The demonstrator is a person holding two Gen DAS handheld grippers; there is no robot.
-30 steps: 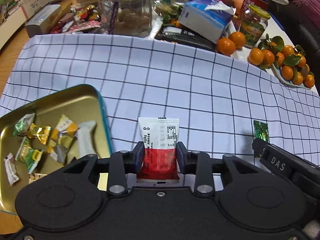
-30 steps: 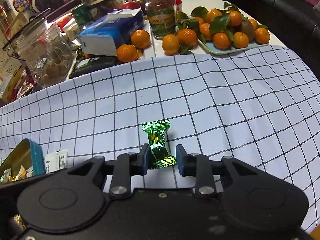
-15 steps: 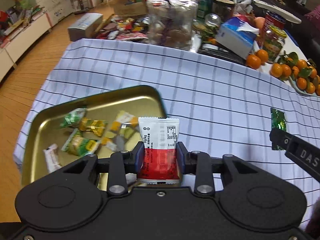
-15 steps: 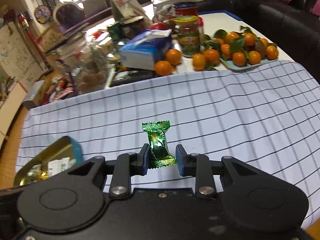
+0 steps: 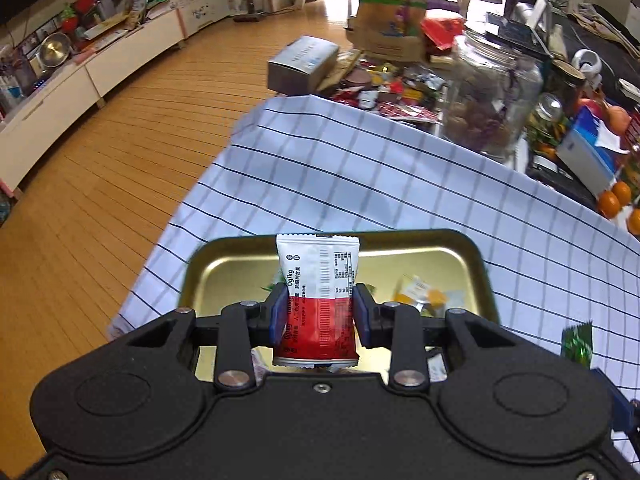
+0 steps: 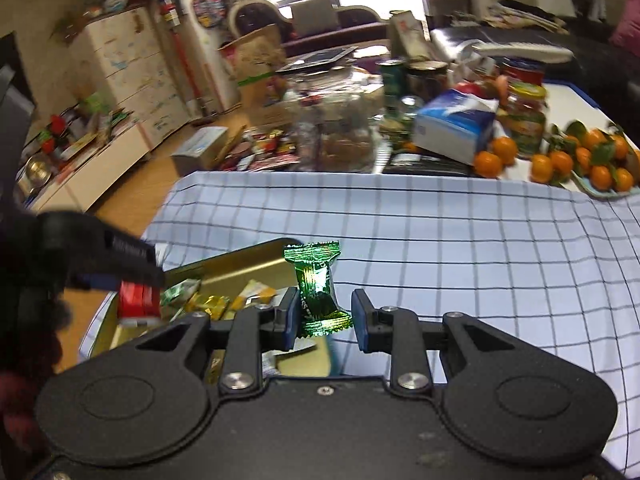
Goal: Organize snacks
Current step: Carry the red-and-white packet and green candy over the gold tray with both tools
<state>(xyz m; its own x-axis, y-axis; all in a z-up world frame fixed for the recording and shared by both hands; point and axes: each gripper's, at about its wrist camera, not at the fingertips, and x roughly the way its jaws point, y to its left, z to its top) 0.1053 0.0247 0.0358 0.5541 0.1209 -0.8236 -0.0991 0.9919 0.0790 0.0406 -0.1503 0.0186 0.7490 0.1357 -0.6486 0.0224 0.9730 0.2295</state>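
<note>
Because the job is to gather loose snacks into 1 container, both packets are held above the gold tin tray (image 5: 472, 252) rather than over the bare checked cloth (image 5: 360, 184) that covers the worktop. In the left wrist view, the left hand-held gripper (image 5: 318, 316) is clamped on a red-and-white sachet (image 5: 318, 280), its blue pads pressing the 2 long edges so the packet stands upright with its white printed half sticking out ahead of the fingers. That edge grip keeps a flat, floppy pack from folding, and it sits directly over the tray's interior, so letting go there should drop it among the wrapped sweets (image 5: 418, 294) already lying inside.

In the right wrist view, the right hand-held gripper (image 6: 325, 320) carries a green foil candy (image 6: 318, 286), but only the left pad clearly touches the wrapper; a gap shows at the right pad, so I cannot tell whether it is firmly pinched or merely resting there. It hangs near the tray's right rim (image 6: 248, 254), just beside the edge, not squarely over the middle. My guess is that it needs to shift further over the tray before release, or the candy could land on the cloth. Mandarins (image 6: 552, 164) and jars (image 6: 524, 116) crowd the far end, well apart from all this.
</note>
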